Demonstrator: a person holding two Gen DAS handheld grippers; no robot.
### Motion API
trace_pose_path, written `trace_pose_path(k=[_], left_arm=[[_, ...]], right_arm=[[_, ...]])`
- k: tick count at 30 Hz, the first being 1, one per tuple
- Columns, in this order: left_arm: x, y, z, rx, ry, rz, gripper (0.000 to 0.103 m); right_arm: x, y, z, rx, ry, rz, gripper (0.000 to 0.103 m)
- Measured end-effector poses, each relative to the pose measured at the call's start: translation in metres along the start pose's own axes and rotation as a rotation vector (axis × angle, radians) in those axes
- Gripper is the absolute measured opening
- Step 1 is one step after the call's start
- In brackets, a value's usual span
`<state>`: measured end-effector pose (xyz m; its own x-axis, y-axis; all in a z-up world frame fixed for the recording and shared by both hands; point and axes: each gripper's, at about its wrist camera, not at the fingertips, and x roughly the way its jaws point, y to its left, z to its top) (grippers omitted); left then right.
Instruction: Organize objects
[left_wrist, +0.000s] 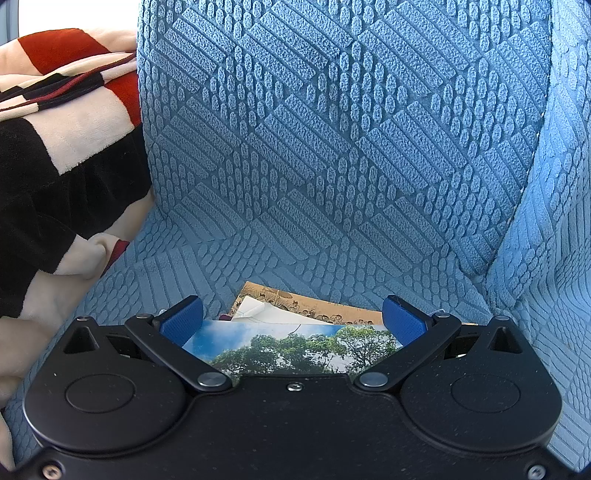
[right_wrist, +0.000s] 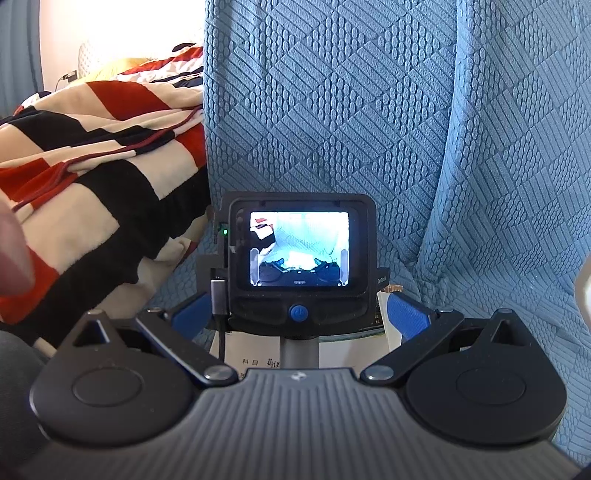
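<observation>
A small stack of books and papers lies on the blue sofa seat (left_wrist: 122, 295). On top is a book with a cover photo of trees and sky (left_wrist: 295, 350), over a white sheet (left_wrist: 266, 314) and a tan illustrated book (left_wrist: 332, 308). My left gripper (left_wrist: 293, 320) hangs open just above the stack, its blue pads (left_wrist: 183, 319) on either side of it. My right gripper (right_wrist: 299, 314) is open too and sits right behind the left gripper's camera body (right_wrist: 299, 254). A white paper with printed characters (right_wrist: 255, 354) lies under it.
The sofa's blue textured backrest (left_wrist: 332, 129) rises straight ahead and an armrest cushion (right_wrist: 517, 184) stands at the right. A red, black and cream striped blanket (left_wrist: 55, 147) is piled on the seat to the left. A blurred fingertip (right_wrist: 11, 258) shows at the left edge.
</observation>
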<state>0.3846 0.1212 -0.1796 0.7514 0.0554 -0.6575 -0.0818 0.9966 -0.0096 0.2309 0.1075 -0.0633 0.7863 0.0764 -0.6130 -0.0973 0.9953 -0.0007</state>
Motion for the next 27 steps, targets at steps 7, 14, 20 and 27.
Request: trace_pose_path(k=[7,14,20,27], left_arm=[[-0.0001,-0.0001,-0.0001,0.0,0.0,0.001,0.103],[-0.0001,-0.0002,-0.0001,0.0,-0.001,0.001,0.103],[-0.0002,-0.0003,-0.0001,0.0,-0.001,0.002,0.103],[-0.0003,-0.0004,-0.0002,0.0,-0.002,0.002,0.103]], right_arm=[[-0.0004,-0.0008,0.0009,0.001,-0.004,0.001,0.103],[0.0008,-0.0029,0.0,0.003,0.002,0.006,0.103],[-0.0005,-0.0016,-0.0007,0.009,0.007,0.014,0.103],[-0.0072,-0.0035,-0.0012,0.035,-0.035,0.026,0.103]])
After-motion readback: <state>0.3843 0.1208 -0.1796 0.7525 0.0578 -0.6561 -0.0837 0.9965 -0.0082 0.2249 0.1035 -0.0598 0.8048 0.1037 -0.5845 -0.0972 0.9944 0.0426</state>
